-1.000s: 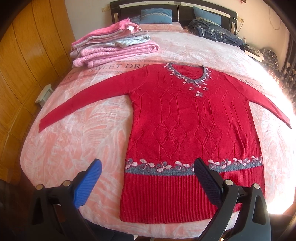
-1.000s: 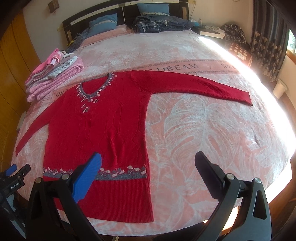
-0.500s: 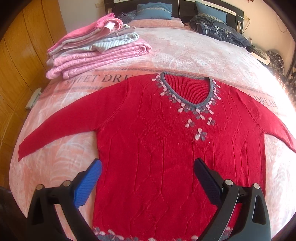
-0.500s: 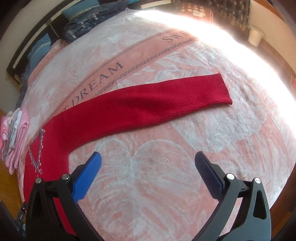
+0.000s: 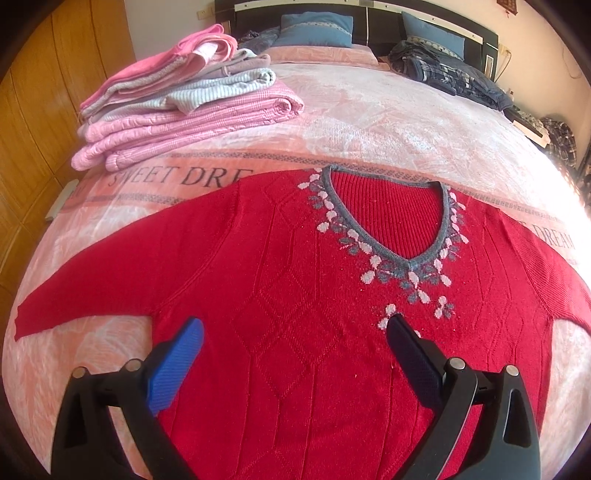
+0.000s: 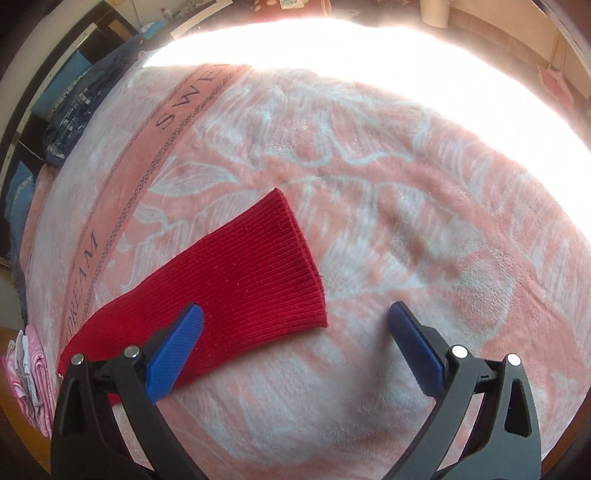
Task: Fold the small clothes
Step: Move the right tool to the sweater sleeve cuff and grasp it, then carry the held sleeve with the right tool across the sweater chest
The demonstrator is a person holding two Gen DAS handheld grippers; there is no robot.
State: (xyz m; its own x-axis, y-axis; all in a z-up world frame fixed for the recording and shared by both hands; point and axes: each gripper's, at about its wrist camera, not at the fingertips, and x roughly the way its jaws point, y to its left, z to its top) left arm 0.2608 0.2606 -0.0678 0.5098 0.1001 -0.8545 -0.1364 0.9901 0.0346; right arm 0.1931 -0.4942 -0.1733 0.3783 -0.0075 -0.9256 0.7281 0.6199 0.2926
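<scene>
A red knitted sweater (image 5: pixel 295 295) with a grey V-neck and white flower trim lies flat, face up, on the pink bedspread (image 5: pixel 388 122), sleeves spread out. My left gripper (image 5: pixel 295 328) hovers open over the chest, just below the neckline, holding nothing. In the right wrist view, the ribbed cuff of the sweater's right sleeve (image 6: pixel 258 273) lies flat on the bedspread (image 6: pixel 406 221). My right gripper (image 6: pixel 295 314) is open above the cuff's end; its left finger is over the sleeve and its right finger over bare blanket.
A stack of folded pink and grey clothes (image 5: pixel 184 107) sits at the bed's far left. Blue pillows (image 5: pixel 314 29) and dark crumpled clothes (image 5: pixel 443 74) lie by the headboard. A wooden wardrobe (image 5: pixel 44 110) stands left. Strong sunlight washes out the bed's right edge (image 6: pixel 406 62).
Both grippers moved forward over the bed: the left from the hem up to the chest below the neckline, the right out along the right sleeve to its cuff. Both stayed open.
</scene>
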